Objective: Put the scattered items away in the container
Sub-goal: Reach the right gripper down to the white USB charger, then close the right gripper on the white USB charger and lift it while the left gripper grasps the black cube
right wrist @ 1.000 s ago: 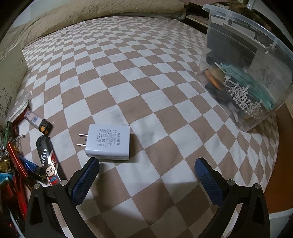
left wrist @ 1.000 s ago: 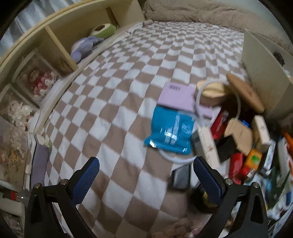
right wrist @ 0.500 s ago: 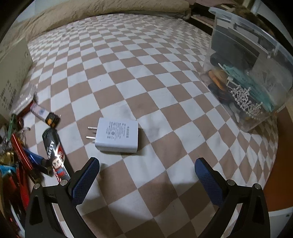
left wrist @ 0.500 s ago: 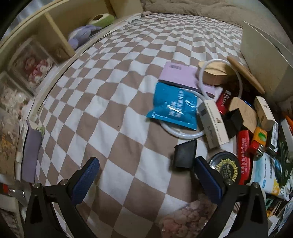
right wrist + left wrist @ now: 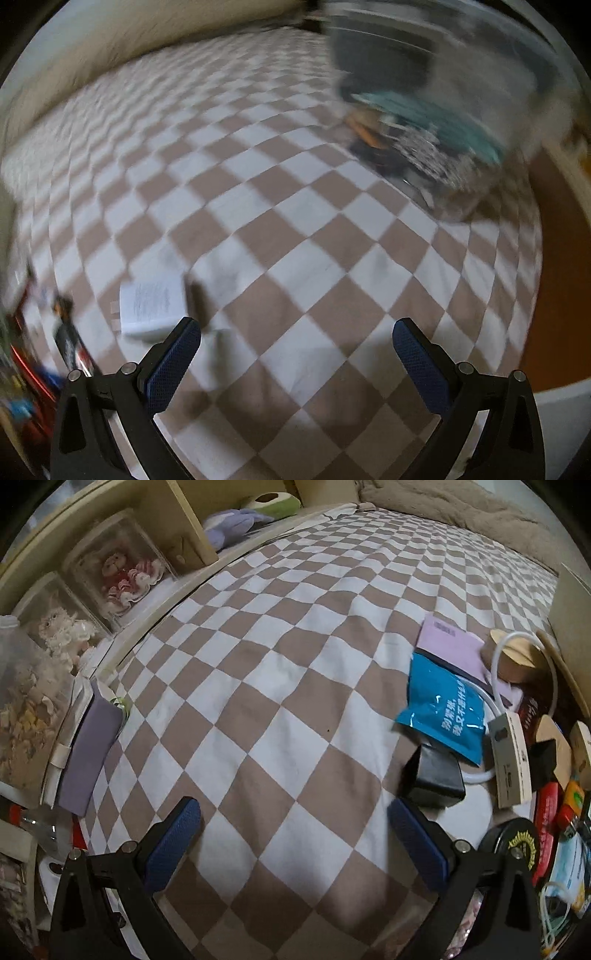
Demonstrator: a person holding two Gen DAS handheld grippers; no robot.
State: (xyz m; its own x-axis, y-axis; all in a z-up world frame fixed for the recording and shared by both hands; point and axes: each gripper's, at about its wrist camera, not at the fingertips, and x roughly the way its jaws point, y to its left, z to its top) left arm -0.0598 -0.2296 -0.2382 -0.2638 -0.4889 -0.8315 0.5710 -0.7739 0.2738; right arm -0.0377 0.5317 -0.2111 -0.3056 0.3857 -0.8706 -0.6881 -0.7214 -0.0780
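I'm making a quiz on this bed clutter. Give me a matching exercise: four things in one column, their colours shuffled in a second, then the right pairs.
Things:
1. pouch
2. small box
3. charger plug
4. flat packet

Colours:
A. white
B. lilac
C. blue
D. black

Pairs: 1-C, 2-D, 3-A, 4-B

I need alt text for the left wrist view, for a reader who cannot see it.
The open left gripper hovers empty above a brown-and-white checkered bedspread. To its right lies a heap of small items: a black box, a blue packet, a pink pouch. Shelves with dolls stand at left.
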